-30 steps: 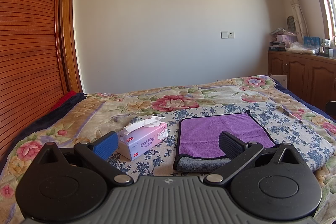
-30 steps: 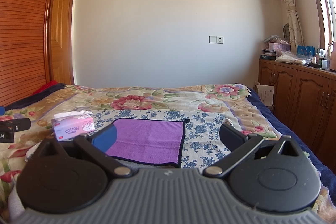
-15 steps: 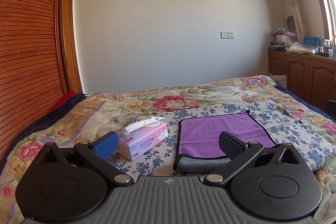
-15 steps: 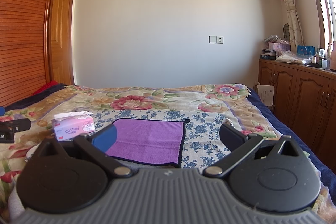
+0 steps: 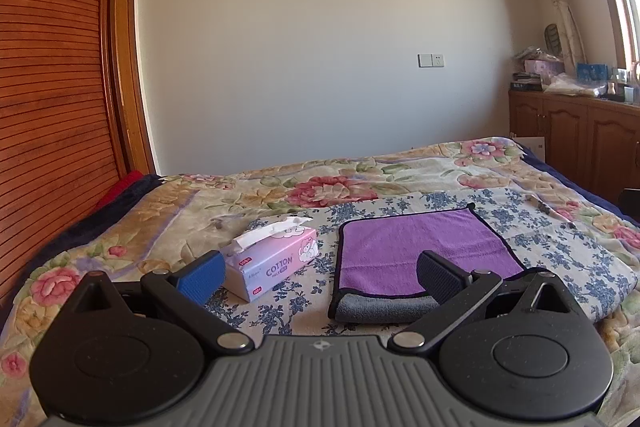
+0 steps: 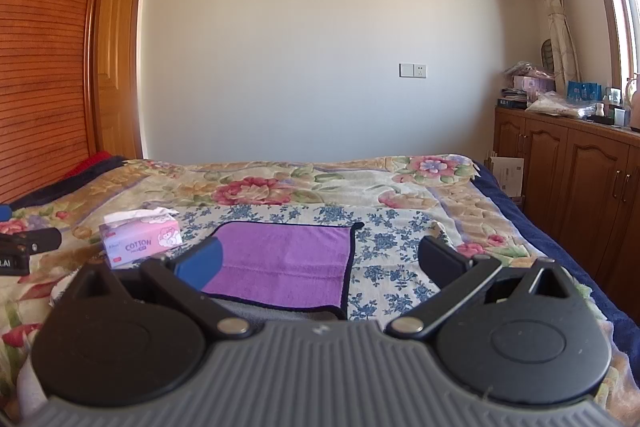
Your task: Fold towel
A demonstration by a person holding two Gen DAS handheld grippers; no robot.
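A: Left wrist view. Towel [image 5: 416,247] lies flat on the bed [image 5: 400,167], purple face up, dark trim round it. Near edge shows a grey layer rolled under, so it looks folded once already. Judgement only: cannot tell how many layers sit beneath.

B: Right wrist view agrees. Towel [image 6: 280,259] square to the bed [image 6: 400,195], grey strip peeking out along the near edge. Task reads as part done at best. A further fold likely remains, then squaring the edges.

A: Left gripper [image 5: 320,275]: jaws spread wide, nothing between them. Blue pad near the tissue box [image 5: 272,263], black pad over the towel's near edge in the picture. Whether it touches the cloth, cannot tell; it appears to hover short of it.

B: Right gripper [image 6: 320,263]: jaws also wide apart, holding nothing. Blue pad overlaps the towel's left part in the picture, black pad over bare floral cover. No contact visible.

A: Surroundings: tissue box [image 6: 140,239] just beside the towel's left side, apart from it. Cabinet [image 6: 560,167] along the right wall, well apart.

B: The left gripper's tip shows at the right view's left margin [image 6: 24,251].

A: Next grab, by my reckoning, wants both near corners pinched together.
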